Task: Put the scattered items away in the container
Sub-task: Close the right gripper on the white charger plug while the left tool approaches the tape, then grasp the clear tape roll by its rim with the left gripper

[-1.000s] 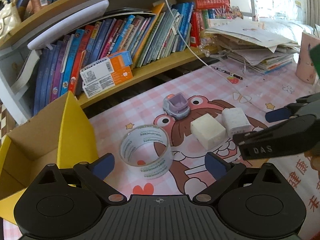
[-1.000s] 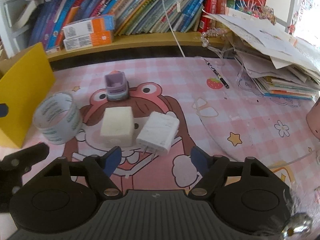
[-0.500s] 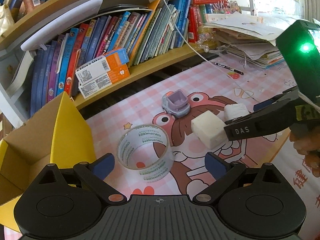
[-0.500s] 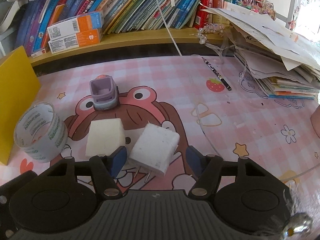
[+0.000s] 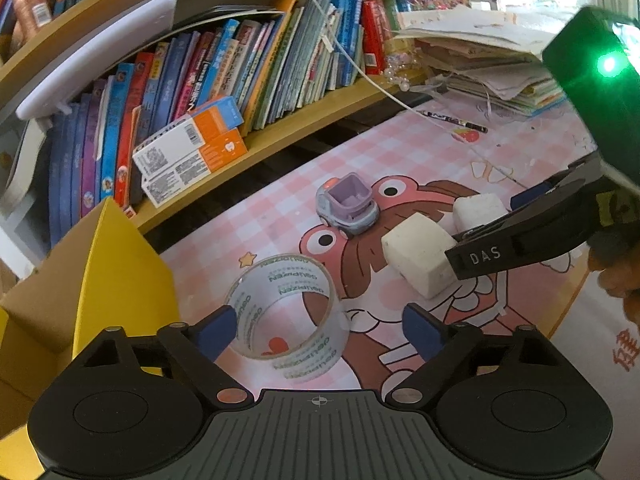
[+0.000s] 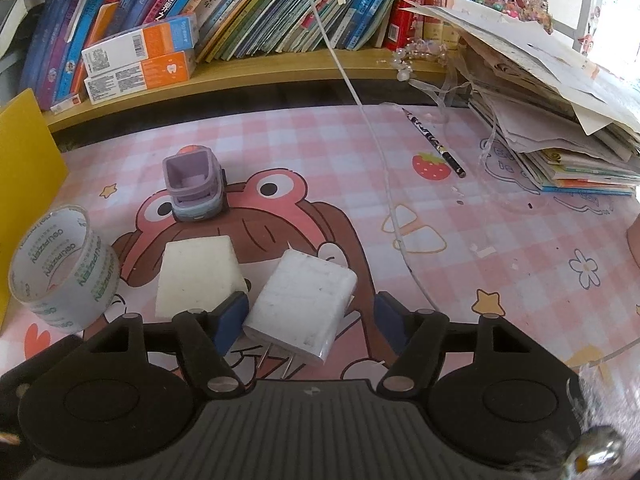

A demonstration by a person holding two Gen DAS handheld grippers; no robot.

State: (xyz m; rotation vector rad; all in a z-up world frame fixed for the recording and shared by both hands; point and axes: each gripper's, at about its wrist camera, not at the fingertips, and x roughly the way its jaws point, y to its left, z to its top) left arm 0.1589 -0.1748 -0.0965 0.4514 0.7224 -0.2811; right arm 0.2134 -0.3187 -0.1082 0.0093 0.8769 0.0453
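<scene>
Charger plug (image 6: 302, 306), white with its two prongs pointing toward the camera, is lying on the pink checked table mat (image 6: 500, 240), sitting between the blue pads of the right gripper (image 6: 308, 322); the left pad is looking right up against its side, the right pad is standing just clear, so nothing is clamped. Just left of it a cream foam block (image 6: 198, 276) is resting, and behind that a small purple toy car (image 6: 194, 188) is parked on the cartoon frog print. Over on the left side, the left gripper (image 5: 320, 330) is closing its jaws around the clear tape roll (image 5: 286, 308), which is standing on its edge between the blue pads; its left pad is close against the roll, the right pad well off, so no squeeze. Yellow cardboard box (image 5: 120, 280), the container, is sitting open just left of the tape. A pencil (image 6: 434, 142) is lying farther back near the paper stack (image 6: 560, 120).
</scene>
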